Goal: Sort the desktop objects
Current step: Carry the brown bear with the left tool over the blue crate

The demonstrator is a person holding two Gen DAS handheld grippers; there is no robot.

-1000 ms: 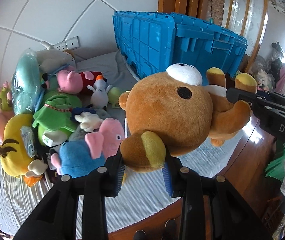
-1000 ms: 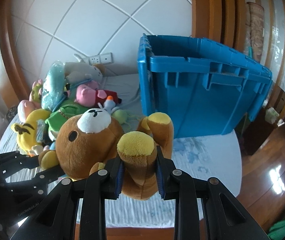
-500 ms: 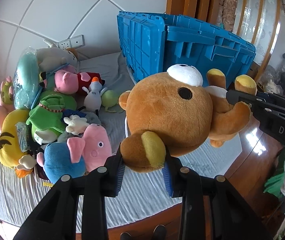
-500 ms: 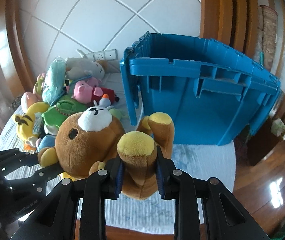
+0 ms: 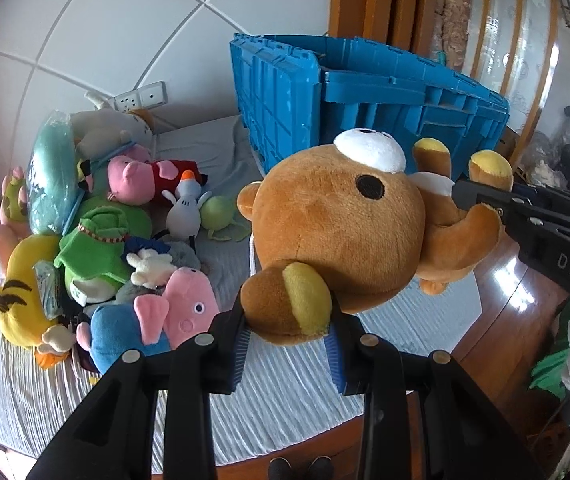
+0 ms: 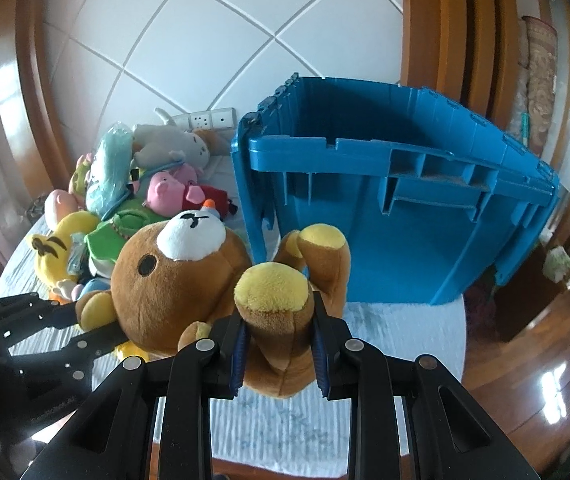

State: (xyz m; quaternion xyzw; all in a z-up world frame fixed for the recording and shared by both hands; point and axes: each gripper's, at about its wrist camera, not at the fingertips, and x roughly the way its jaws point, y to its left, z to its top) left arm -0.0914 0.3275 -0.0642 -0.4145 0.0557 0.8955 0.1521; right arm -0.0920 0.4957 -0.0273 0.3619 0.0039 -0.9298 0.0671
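Both grippers: matte black plastic, two long fingers each, w/ open cut-out slots along the arms. Left gripper (image 5: pixel 287 344): silver round screw heads on the finger links, ribbed blue pads on the inner faces of the fingers (image 5: pixel 335 354). Right gripper (image 6: pixel 279 354): same build, same silver screws, blue ribbed pads. Seen from the left cam, the right unit's side carries white lettering "DAS" plus small screws. Left unit's side has faint pale print, too small to read.

One brown bear plush (image 5: pixel 337 232), one blue crate (image 6: pixel 397 200), two pink pig plushes (image 5: pixel 189 308), two tools (image 6: pixel 279 344).
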